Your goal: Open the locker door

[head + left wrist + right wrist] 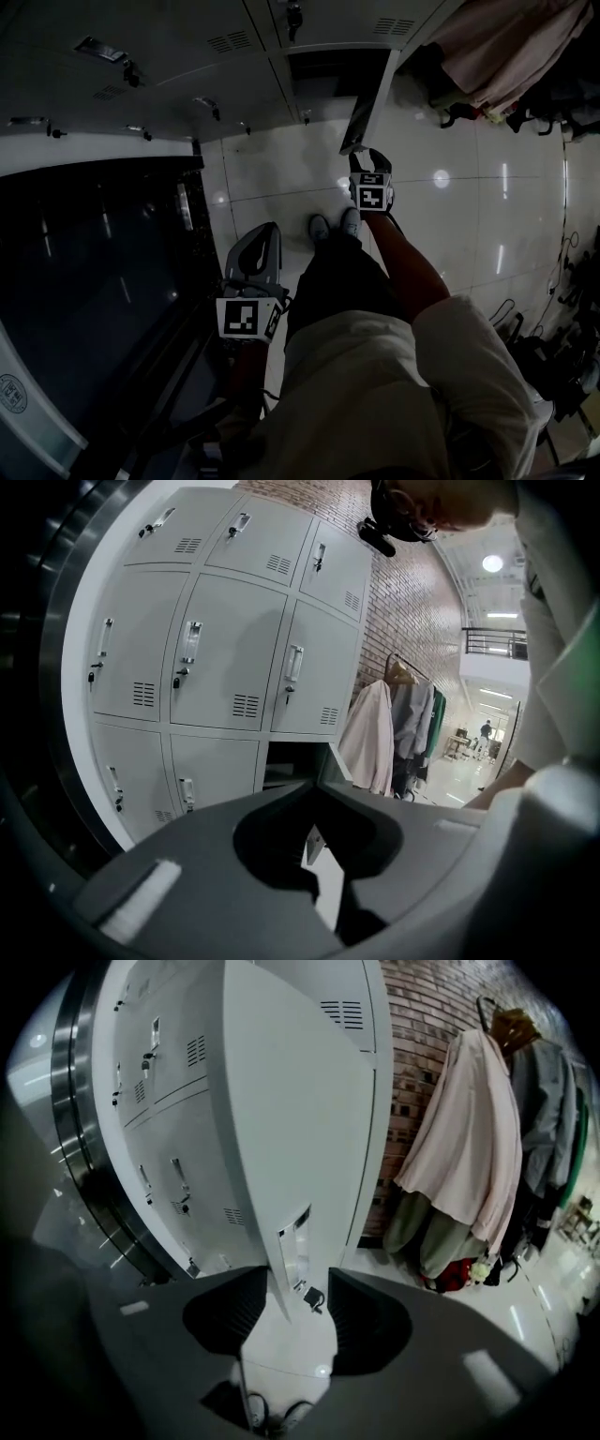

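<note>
At upper centre of the head view, our right tongs (366,155) stand released around the locker door (371,108) edge, likely because it already hangs open; our left tongs (262,244) idle, clenched and empty.

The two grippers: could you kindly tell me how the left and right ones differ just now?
Position: the left gripper hangs low beside the person's leg, while the right gripper reaches forward to the open locker door. Jaws: the left's are closed on nothing, while the right's stand apart with the door's edge between them, not visibly pressed. Each carries a marker cube.
</note>
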Motion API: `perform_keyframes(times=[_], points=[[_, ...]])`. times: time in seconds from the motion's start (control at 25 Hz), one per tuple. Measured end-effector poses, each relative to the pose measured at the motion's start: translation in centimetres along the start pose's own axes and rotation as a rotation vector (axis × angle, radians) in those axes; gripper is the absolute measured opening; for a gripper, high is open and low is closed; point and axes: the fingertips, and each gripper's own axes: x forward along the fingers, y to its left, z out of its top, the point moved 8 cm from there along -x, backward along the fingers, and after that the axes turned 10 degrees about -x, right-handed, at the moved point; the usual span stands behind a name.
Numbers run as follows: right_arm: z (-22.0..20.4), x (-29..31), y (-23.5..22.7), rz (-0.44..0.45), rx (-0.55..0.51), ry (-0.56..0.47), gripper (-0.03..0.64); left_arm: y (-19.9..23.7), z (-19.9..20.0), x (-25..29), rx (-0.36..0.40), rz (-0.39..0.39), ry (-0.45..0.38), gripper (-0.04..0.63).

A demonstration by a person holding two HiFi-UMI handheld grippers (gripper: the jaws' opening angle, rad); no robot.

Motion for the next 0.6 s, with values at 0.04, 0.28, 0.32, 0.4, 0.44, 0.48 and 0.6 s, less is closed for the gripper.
perform_keyframes(times=[0.04, 0.28, 0.32, 0.4, 0.44, 0.48, 0.6], points=[[-0.8, -0.6, -0.3, -0.013, 0.022, 0.004, 0.194, -0.3, 0.0, -0.2, 0.010, -0.007, -0.005, 0.069], [-2.7, -4.8, -1.9, -0.145, 0.160, -0.116, 0.054, -1.5, 1.1, -1.4, 0.090, -0.095, -0.150, 0.071], [-2.2, -6.1, -2.3, -0.148, 0.149, -0.137, 0.022, -1.9, 2.1, -1.4, 0.089, -0.109, -0.210, 0.071], [-0.9, -8.8, -3.2, -0.145, 0.133, -0.165, 0.009, -3.1, 4.4, -1.6, 0.094, -0.130, -0.273, 0.069], [-0.2, -10.0, -3.7, -0.140, 0.141, -0.173, 0.009, -3.6, 5.4, -1.7, 0.099, -0.137, -0.278, 0.070], [0.7, -11.1, -4.1, -0.134, 0.147, -0.180, 0.009, -3.9, 6.2, -1.6, 0.103, -0.142, -0.279, 0.071], [4.3, -15.1, -3.7, -0.109, 0.118, -0.260, 0.000, -4.4, 8.4, -1.0, 0.131, -0.171, -0.282, 0.069]])
